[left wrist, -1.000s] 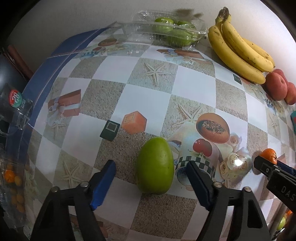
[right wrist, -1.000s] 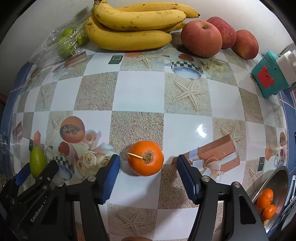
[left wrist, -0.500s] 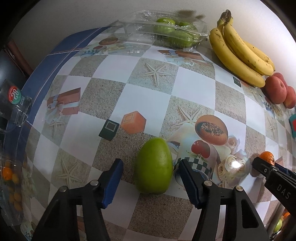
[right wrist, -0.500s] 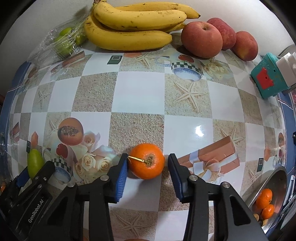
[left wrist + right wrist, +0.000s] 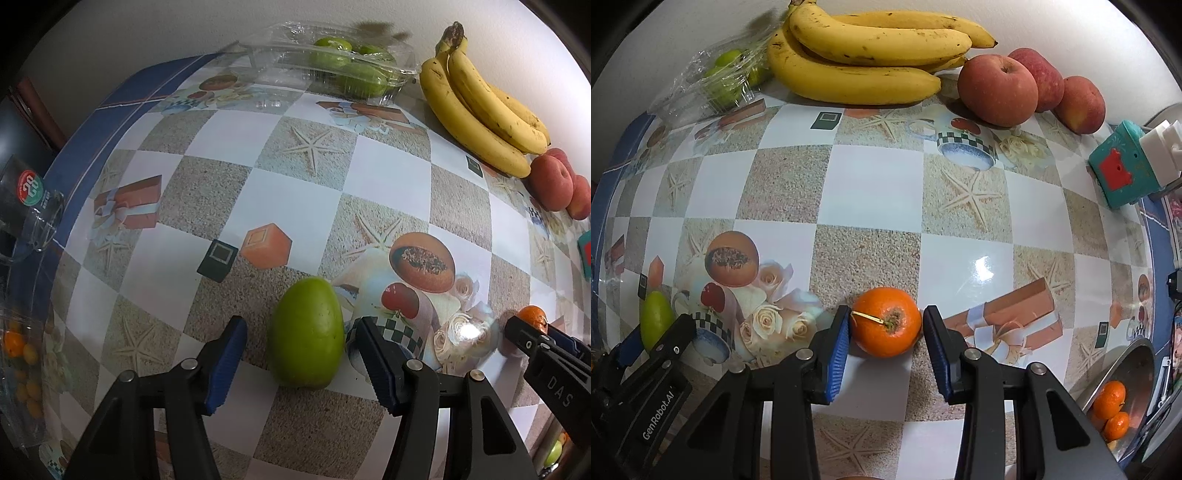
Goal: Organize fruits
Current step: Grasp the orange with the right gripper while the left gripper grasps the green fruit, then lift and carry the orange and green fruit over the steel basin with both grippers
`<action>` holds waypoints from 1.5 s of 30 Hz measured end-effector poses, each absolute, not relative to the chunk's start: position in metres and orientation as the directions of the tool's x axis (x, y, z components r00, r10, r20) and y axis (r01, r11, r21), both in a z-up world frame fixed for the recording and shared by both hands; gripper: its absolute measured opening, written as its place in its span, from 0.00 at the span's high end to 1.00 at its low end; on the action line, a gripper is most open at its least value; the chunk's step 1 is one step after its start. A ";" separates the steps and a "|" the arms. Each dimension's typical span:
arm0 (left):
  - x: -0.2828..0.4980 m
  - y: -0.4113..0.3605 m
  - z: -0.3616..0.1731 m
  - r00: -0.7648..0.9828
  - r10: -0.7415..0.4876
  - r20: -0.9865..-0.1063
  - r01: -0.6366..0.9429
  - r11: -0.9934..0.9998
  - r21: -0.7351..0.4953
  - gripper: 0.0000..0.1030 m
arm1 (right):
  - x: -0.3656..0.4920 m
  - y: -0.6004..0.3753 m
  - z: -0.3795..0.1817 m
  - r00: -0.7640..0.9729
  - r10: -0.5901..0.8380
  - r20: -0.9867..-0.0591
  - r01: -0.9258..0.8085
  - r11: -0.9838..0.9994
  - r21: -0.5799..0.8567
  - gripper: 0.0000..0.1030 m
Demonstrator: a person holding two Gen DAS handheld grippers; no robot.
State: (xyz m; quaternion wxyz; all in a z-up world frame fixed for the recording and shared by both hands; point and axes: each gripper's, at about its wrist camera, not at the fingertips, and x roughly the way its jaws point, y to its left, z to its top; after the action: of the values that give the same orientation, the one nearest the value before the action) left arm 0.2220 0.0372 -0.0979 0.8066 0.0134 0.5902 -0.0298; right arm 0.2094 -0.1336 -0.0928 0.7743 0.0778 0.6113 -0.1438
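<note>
A green mango [image 5: 306, 334] lies on the patterned tablecloth between the blue pads of my left gripper [image 5: 297, 354]. The right pad touches it, the left pad stands a little off. An orange [image 5: 886, 322] with a stem sits between the pads of my right gripper [image 5: 884, 349]; the left pad touches it, the right pad is just off its side. The mango [image 5: 655, 320] and the left gripper show at the left of the right wrist view. The orange [image 5: 532, 317] shows at the right of the left wrist view.
Along the back wall lie a clear box of green fruit [image 5: 347, 70], bananas [image 5: 480, 110] and red apples [image 5: 997, 86]. A teal toy [image 5: 1119, 170] stands at the right. A metal bowl [image 5: 1126, 373] with oranges sits at the right edge. A clear container [image 5: 33, 218] stands at the left.
Both grippers have narrowed around their fruit: the left around the green mango, the right around the orange. Neither fruit has moved.
</note>
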 end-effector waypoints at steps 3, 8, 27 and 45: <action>0.223 0.037 -0.098 0.302 -0.035 -0.953 0.066 0.998 -0.015 0.37 | 0.210 -0.132 -0.091 0.213 -0.129 -0.968 0.316 0.947 -0.057 0.60; 0.226 0.032 -0.096 0.312 -0.034 -0.950 0.076 0.997 -0.011 0.62 | 0.210 -0.132 -0.092 0.214 -0.125 -0.969 0.311 0.949 -0.054 0.60; 0.223 0.024 -0.095 0.308 -0.035 -0.951 0.066 0.998 -0.015 0.62 | 0.206 -0.137 -0.092 0.220 -0.104 -0.970 0.304 0.952 -0.033 0.60; 0.217 0.043 -0.071 0.328 -0.102 -0.939 0.057 0.994 -0.088 0.62 | 0.172 -0.149 -0.076 0.255 -0.097 -0.962 0.342 0.940 -0.004 0.63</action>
State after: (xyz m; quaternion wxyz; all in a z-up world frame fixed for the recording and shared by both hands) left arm 0.2166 0.0431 -0.0709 0.8146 -0.0195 0.5777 -0.0489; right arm 0.1725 -0.1487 -0.0762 0.7855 0.1033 0.5940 -0.1398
